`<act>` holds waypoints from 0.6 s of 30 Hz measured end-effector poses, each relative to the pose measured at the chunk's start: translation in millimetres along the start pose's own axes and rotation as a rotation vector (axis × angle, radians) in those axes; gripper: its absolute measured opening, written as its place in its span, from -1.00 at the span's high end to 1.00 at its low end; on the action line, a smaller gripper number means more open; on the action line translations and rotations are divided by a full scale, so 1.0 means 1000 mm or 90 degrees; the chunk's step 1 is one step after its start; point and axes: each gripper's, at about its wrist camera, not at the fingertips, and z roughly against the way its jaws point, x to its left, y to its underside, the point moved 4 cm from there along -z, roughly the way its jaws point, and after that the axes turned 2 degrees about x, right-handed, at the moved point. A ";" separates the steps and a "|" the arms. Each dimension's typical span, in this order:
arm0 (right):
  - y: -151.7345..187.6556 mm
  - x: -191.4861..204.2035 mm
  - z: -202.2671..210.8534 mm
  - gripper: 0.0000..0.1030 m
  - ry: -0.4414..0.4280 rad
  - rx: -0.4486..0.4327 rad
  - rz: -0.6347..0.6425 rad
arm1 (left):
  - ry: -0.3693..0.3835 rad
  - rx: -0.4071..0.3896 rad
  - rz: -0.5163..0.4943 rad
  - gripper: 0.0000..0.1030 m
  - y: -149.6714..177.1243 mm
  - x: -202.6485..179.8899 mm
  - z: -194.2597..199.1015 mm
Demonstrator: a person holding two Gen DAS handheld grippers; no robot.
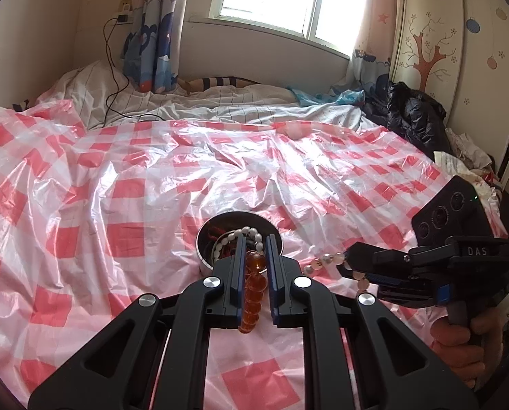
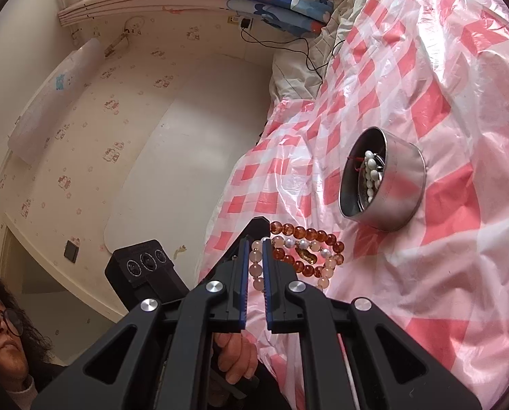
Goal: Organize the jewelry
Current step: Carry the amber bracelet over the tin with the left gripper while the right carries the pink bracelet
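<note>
A round metal tin [image 1: 205,263] [image 2: 399,184] sits on the pink checked plastic sheet and holds a white bead bracelet [image 2: 371,174] and a red cord. My left gripper [image 1: 256,239] is shut on an amber bead bracelet [image 1: 252,290], just in front of the tin; the amber beads also show in the right wrist view [image 2: 309,234]. My right gripper [image 2: 255,244] is shut on a pale pink bead bracelet [image 2: 256,266] [image 1: 326,260], to the right of the tin. The two bracelets overlap on the sheet.
The checked sheet [image 1: 152,177] covers a bed. A striped quilt and black charger cable [image 1: 112,68] lie at the far side. A black jacket [image 1: 411,112] and clutter sit at the right. The person's face [image 2: 1,335] is at lower left.
</note>
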 end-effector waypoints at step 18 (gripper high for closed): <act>-0.028 0.011 0.009 0.83 -0.035 -0.054 -0.004 | 0.058 -0.008 0.093 0.80 -0.021 0.020 -0.022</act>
